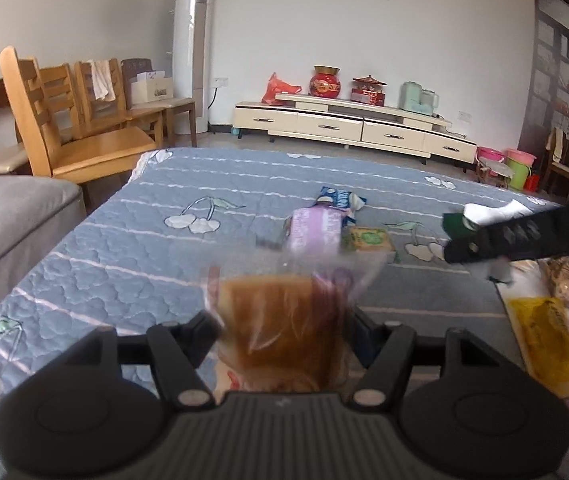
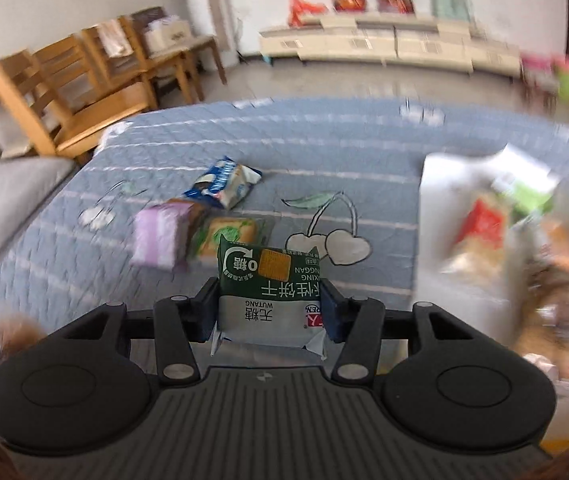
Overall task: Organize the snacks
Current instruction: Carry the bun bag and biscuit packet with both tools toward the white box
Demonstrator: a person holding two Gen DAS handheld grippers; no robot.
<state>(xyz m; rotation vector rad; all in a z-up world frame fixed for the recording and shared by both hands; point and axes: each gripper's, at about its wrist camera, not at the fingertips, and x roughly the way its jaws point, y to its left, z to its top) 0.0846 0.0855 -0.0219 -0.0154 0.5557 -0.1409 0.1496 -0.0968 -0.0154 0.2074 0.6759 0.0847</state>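
Observation:
My left gripper (image 1: 284, 336) is shut on a clear-wrapped brown bread packet (image 1: 280, 320), held above the blue quilted cover (image 1: 124, 248). My right gripper (image 2: 270, 312) is shut on a green and white biscuit packet (image 2: 270, 292), also above the cover; that gripper shows in the left wrist view (image 1: 496, 236) at the right. On the cover lie a purple packet (image 1: 316, 230) (image 2: 162, 236), a blue packet (image 1: 334, 198) (image 2: 224, 180) and a green-yellow packet (image 1: 368, 238) (image 2: 230, 236).
A pile of mixed snack packets (image 2: 496, 232) lies at the right, with a yellow bag (image 1: 548, 328). Wooden chairs (image 1: 64, 128) and a grey sofa (image 1: 0, 220) stand left. A cream TV cabinet (image 1: 348, 124) is against the far wall.

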